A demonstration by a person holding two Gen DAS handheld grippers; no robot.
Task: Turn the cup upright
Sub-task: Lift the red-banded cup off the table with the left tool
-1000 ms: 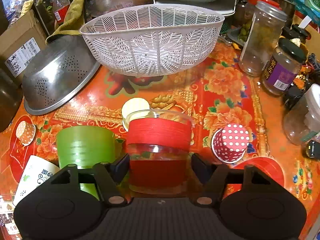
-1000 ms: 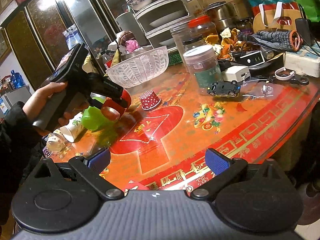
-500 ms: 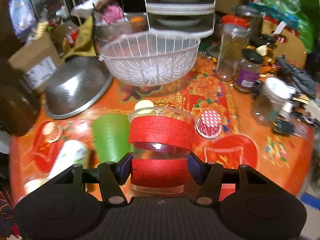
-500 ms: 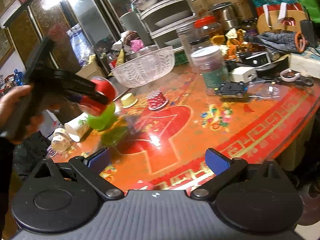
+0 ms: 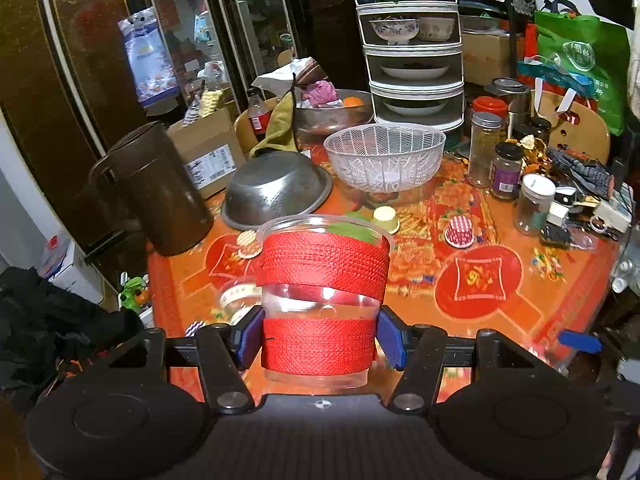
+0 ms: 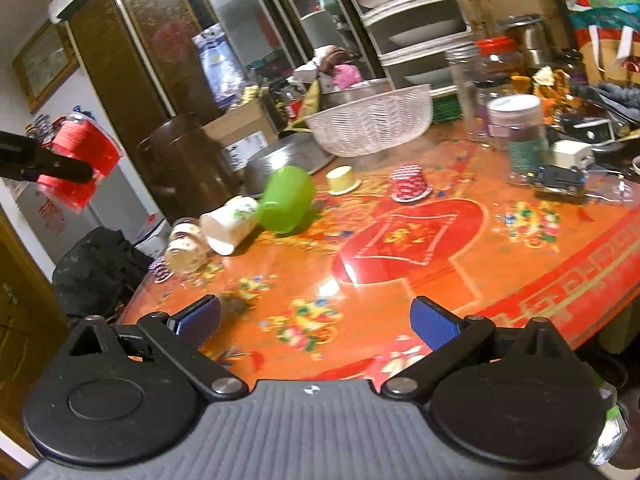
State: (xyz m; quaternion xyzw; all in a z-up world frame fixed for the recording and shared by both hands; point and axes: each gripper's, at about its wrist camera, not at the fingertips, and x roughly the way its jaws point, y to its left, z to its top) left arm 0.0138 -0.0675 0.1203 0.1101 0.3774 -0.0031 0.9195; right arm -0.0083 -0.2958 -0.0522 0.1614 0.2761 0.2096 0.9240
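My left gripper (image 5: 319, 338) is shut on a clear plastic cup with two red bands (image 5: 322, 296), its blue pads pressing the lower band. The cup is held high above the table with its wide rim pointing away from the camera. In the right wrist view the same cup (image 6: 78, 166) hangs in the air at the far left, tilted, in the left gripper's black fingers (image 6: 60, 168). My right gripper (image 6: 316, 320) is open and empty, low over the near part of the orange table (image 6: 400, 280).
A green cup (image 6: 286, 200) and a white paper cup (image 6: 228, 226) lie on their sides. A yellow cup (image 6: 342, 180) and a red dotted cup (image 6: 410, 188) stand upside down. A white basket (image 5: 384, 158), steel colander (image 5: 276, 190), brown jug (image 5: 160, 188) and jars (image 5: 506, 168) crowd the back.
The left gripper closed on the red-banded cup and lifted it well above the table. The green cup that stood beside it now lies tipped over. The right gripper stayed open.
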